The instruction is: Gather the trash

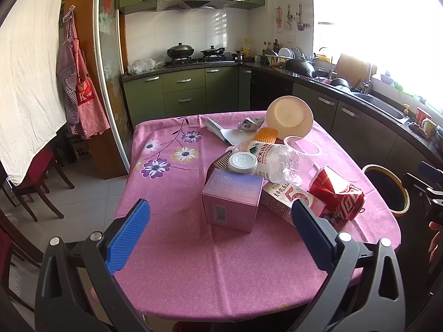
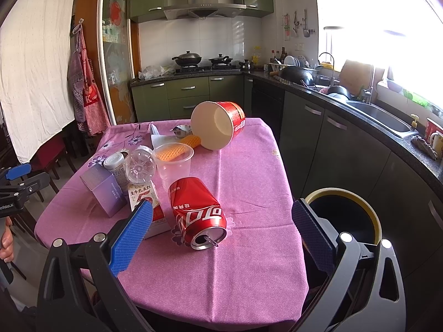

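Two dark woks (image 2: 187,58) sit on the stove under a steel range hood (image 2: 204,10), checked aprons (image 1: 80,94) (red and purple) hang at left, near green cabinets (image 1: 182,90).

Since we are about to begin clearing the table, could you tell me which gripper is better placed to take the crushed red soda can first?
The right gripper, probably: the crushed red soda can lies between its open fingers, and the black bin stands just to its right.

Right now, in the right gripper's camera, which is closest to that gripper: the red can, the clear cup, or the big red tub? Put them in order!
1. Red can, lying just ahead.
2. Clear cup, upright behind it.
3. Big red tub, tipped over at the far end.
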{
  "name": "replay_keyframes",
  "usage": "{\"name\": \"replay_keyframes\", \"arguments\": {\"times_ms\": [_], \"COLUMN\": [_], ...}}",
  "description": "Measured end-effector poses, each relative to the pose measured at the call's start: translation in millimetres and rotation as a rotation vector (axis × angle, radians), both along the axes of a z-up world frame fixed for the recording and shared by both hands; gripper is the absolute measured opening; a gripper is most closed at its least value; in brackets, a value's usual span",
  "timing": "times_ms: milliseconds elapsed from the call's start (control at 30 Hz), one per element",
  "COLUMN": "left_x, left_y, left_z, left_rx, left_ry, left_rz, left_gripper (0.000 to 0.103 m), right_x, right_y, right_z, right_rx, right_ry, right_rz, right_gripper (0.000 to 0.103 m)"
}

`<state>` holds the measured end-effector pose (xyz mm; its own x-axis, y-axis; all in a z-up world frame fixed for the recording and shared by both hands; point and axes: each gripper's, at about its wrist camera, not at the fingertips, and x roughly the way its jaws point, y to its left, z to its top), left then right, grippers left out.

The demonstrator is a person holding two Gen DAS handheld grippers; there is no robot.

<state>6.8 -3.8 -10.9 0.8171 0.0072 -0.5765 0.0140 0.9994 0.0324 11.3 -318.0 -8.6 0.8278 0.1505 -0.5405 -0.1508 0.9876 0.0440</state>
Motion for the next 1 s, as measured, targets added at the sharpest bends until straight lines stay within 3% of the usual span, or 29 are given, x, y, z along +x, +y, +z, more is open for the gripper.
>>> {"name": "replay_keyframes", "arguments": {"times_ms": [267, 533, 733, 933, 1000], "left_x": [14, 66, 119, 179, 198], "left_y": [-3, 12, 29, 43, 46], "left_z": [-1, 9, 24, 26, 22], "left_rx": [0.016, 0.02, 0.034, 0.009, 0.002], "left_ry": [0.009, -0.012, -0.051, -0.042, -0.031], "left_rz": [-0.017, 0.004, 0.044, 0.049, 0.054], "left_gripper": [0.097, 0.097, 0.097, 0.097, 0.097], "right_x": [7, 51, 120, 209, 239], "right_y": [-2, -8, -14, 8, 14], "right_z": [-4, 6, 20, 14, 2], "right_rx": [-0.002, 0.0, 0.052, -0.087, -0.108], "right_ry": [0.01, -0.012, -0.044, -0.043, -0.023], "right_rz": [-0.003, -0.002, 0.009, 0.001, 0.009], "right_gripper": [0.099, 0.099, 0.099, 0.098, 0.086]}}
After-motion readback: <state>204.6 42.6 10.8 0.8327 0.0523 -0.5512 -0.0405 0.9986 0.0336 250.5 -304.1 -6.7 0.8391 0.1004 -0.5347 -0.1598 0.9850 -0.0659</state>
